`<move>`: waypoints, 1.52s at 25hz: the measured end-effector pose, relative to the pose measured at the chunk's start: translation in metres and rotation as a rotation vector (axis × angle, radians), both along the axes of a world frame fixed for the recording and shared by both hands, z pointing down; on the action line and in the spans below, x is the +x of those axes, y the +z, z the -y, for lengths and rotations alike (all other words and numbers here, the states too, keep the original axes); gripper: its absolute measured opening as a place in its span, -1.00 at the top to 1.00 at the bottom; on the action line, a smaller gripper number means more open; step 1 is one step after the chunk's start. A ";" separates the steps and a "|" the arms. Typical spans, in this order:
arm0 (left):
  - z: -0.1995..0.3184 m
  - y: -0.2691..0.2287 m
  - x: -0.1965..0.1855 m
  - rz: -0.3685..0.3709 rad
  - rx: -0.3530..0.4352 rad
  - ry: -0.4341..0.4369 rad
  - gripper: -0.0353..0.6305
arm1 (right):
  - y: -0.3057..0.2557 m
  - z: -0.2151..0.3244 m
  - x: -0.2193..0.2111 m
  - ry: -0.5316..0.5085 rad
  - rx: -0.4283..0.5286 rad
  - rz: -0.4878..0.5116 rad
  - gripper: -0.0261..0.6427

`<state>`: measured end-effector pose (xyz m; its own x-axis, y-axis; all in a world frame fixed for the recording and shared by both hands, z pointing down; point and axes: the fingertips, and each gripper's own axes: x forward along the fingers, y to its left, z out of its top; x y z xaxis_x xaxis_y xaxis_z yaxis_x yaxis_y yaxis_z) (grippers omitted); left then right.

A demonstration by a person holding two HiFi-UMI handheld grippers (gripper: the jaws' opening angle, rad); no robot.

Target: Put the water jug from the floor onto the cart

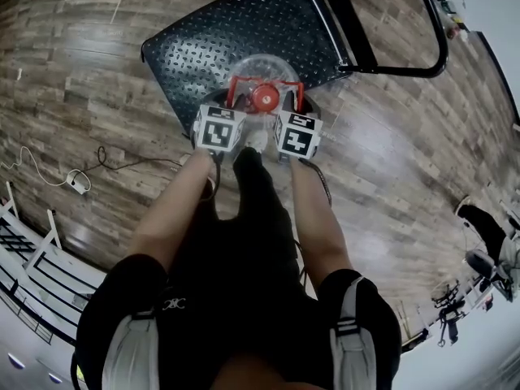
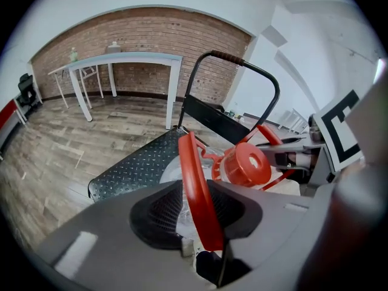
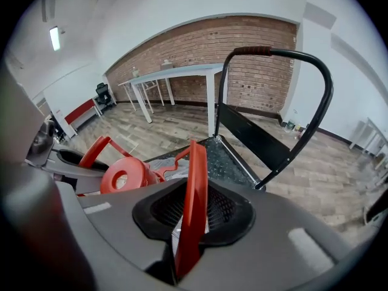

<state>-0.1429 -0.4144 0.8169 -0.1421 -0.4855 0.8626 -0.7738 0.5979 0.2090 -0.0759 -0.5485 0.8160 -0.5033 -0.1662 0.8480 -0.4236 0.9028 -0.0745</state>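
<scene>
The clear water jug (image 1: 262,70) with its red cap (image 1: 264,97) stands at the near end of the cart's black checker-plate deck (image 1: 244,23). A red handle frame (image 1: 264,82) rises round the cap. My left gripper (image 1: 231,104) is at the frame's left side and my right gripper (image 1: 294,106) at its right side. In the left gripper view a red handle strip (image 2: 197,187) runs between the jaws of the left gripper (image 2: 203,223), which stand apart from it. In the right gripper view the other strip (image 3: 193,193) likewise lies loose in the right gripper (image 3: 191,223). The jug's lower body is hidden.
The cart's black push handle (image 1: 439,47) rises at the far right. A white cable with a plug (image 1: 77,181) lies on the wooden floor at left, a white rack (image 1: 32,250) stands lower left. A white table (image 2: 127,59) stands by the brick wall.
</scene>
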 end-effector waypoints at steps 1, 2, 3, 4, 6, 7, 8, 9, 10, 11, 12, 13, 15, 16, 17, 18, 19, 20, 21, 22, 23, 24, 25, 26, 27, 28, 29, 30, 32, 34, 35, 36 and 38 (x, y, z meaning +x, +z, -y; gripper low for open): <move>0.000 -0.002 0.000 0.004 0.000 -0.001 0.52 | -0.002 0.001 0.001 0.004 0.008 0.000 0.67; 0.001 -0.004 -0.001 0.007 0.002 -0.002 0.51 | -0.004 0.002 0.003 0.008 0.013 -0.001 0.64; 0.002 -0.007 0.000 0.010 0.005 -0.001 0.50 | -0.007 0.003 0.005 0.011 0.017 -0.002 0.63; 0.002 -0.010 0.000 0.014 0.008 0.001 0.50 | -0.009 0.003 0.007 0.014 0.021 -0.002 0.62; 0.002 -0.017 -0.001 0.026 0.013 0.003 0.49 | -0.015 0.002 0.009 0.019 0.028 0.001 0.59; 0.000 -0.021 -0.003 0.038 0.014 -0.003 0.48 | -0.019 0.001 0.010 0.023 0.031 0.005 0.58; -0.002 -0.026 -0.005 0.056 0.014 -0.013 0.48 | -0.023 0.000 0.012 0.027 0.035 0.009 0.58; -0.004 -0.033 -0.008 0.075 0.015 -0.026 0.48 | -0.027 -0.001 0.013 0.033 0.041 0.015 0.58; -0.007 -0.039 -0.010 0.093 0.018 -0.039 0.49 | -0.033 -0.001 0.014 0.040 0.048 0.022 0.59; -0.008 -0.045 -0.012 0.107 0.023 -0.049 0.51 | -0.039 -0.001 0.013 0.047 0.056 0.032 0.59; -0.008 -0.051 -0.015 0.118 0.028 -0.056 0.53 | -0.045 0.000 0.012 0.055 0.065 0.043 0.60; -0.009 -0.057 -0.016 0.129 0.032 -0.060 0.56 | -0.052 0.000 0.010 0.061 0.073 0.055 0.60; -0.013 -0.070 -0.016 0.157 0.030 -0.064 0.69 | -0.066 -0.002 0.007 0.067 0.085 0.076 0.64; -0.018 -0.076 -0.014 0.172 0.024 -0.064 0.82 | -0.074 -0.006 0.008 0.069 0.088 0.086 0.67; -0.023 -0.082 -0.012 0.185 0.018 -0.064 0.89 | -0.082 -0.009 0.008 0.073 0.092 0.098 0.71; -0.026 -0.087 -0.010 0.196 0.018 -0.063 0.89 | -0.090 -0.012 0.007 0.077 0.097 0.114 0.77; -0.028 -0.093 -0.009 0.204 0.022 -0.061 0.89 | -0.097 -0.013 0.006 0.083 0.104 0.131 0.83; -0.028 -0.098 -0.009 0.212 0.030 -0.057 0.89 | -0.105 -0.014 0.004 0.088 0.109 0.149 0.87; -0.027 -0.105 -0.009 0.219 0.041 -0.050 0.89 | -0.112 -0.016 0.003 0.090 0.112 0.166 0.88; -0.028 -0.111 -0.008 0.228 0.052 -0.042 0.89 | -0.119 -0.020 0.003 0.088 0.114 0.179 0.88; -0.028 -0.119 -0.008 0.238 0.064 -0.036 0.89 | -0.126 -0.024 0.004 0.082 0.116 0.191 0.88; -0.030 -0.127 -0.007 0.247 0.076 -0.033 0.89 | -0.133 -0.029 0.004 0.076 0.117 0.202 0.88; -0.031 -0.136 -0.007 0.251 0.090 -0.034 0.89 | -0.139 -0.035 0.005 0.070 0.118 0.215 0.88; -0.033 -0.145 -0.007 0.250 0.108 -0.038 0.89 | -0.146 -0.040 0.006 0.067 0.117 0.231 0.88; -0.035 -0.155 -0.007 0.248 0.128 -0.044 0.89 | -0.153 -0.045 0.007 0.067 0.113 0.249 0.88; -0.037 -0.166 -0.007 0.250 0.147 -0.049 0.89 | -0.161 -0.051 0.008 0.069 0.108 0.270 0.88; -0.040 -0.178 -0.008 0.260 0.164 -0.051 0.89 | -0.170 -0.056 0.008 0.071 0.101 0.290 0.88; -0.045 -0.190 -0.009 0.277 0.179 -0.050 0.89 | -0.180 -0.062 0.008 0.071 0.095 0.311 0.88; -0.054 -0.213 -0.013 0.314 0.206 -0.053 0.89 | -0.200 -0.076 0.006 0.067 0.082 0.354 0.88; -0.064 -0.233 -0.018 0.335 0.230 -0.070 0.89 | -0.218 -0.089 0.000 0.061 0.064 0.402 0.88; -0.068 -0.242 -0.021 0.339 0.242 -0.078 0.89 | -0.227 -0.095 -0.003 0.057 0.061 0.424 0.88; -0.070 -0.248 -0.022 0.343 0.253 -0.082 0.89 | -0.234 -0.101 -0.006 0.052 0.064 0.442 0.88; -0.071 -0.260 -0.023 0.361 0.268 -0.076 0.89 | -0.247 -0.110 -0.010 0.048 0.073 0.464 0.88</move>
<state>-0.1663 -0.3430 0.5568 -0.4545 -0.6615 0.5966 -0.7815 0.6175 0.0892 -0.0858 -0.4385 0.5692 -0.8164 -0.2499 0.5205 -0.4025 0.8927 -0.2026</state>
